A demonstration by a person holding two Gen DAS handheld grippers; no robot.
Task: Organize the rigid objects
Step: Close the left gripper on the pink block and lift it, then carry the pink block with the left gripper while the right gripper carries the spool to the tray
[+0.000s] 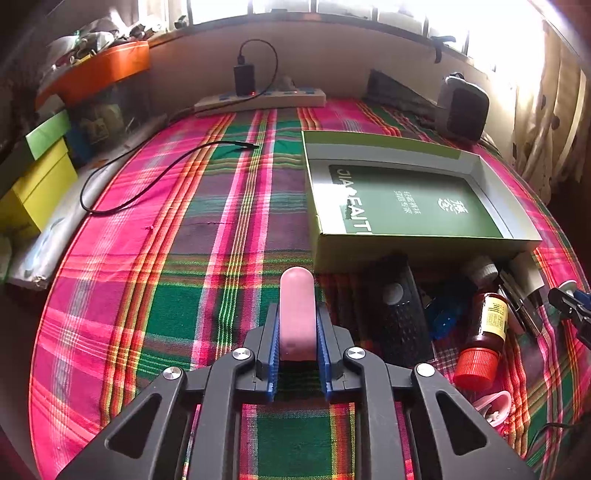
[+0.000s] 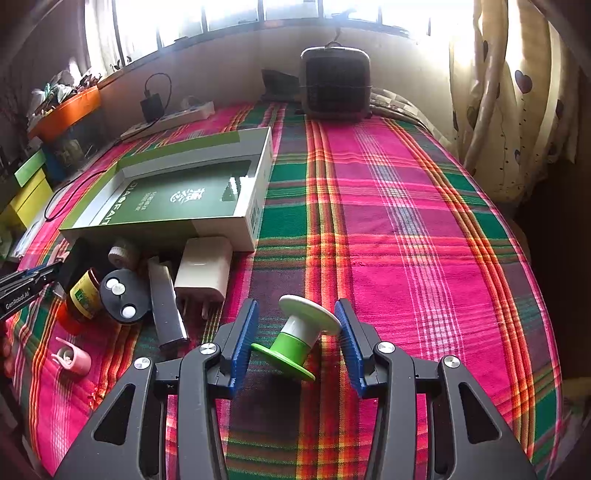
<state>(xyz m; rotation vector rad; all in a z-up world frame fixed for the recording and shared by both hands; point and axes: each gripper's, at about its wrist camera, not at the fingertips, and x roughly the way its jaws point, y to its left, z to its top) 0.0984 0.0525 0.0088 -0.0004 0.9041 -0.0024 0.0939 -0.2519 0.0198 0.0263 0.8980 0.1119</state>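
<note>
Left gripper (image 1: 298, 332) pinches the rigid, smooth pink rounded bar (image 1: 297, 314) mid-length (likely light, slippery); right gripper (image 2: 295, 334) spread around the green-and-white spool (image 2: 301, 334).

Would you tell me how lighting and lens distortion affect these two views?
Left wrist view: the window is blown out and glare washes the box; right wrist view: the curtain glows backlit; both bend the tablecloth stripes and darken at the corners.

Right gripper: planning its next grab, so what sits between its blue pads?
A green and white spool lies between the right gripper's pads, untouched, in the right wrist view.
</note>
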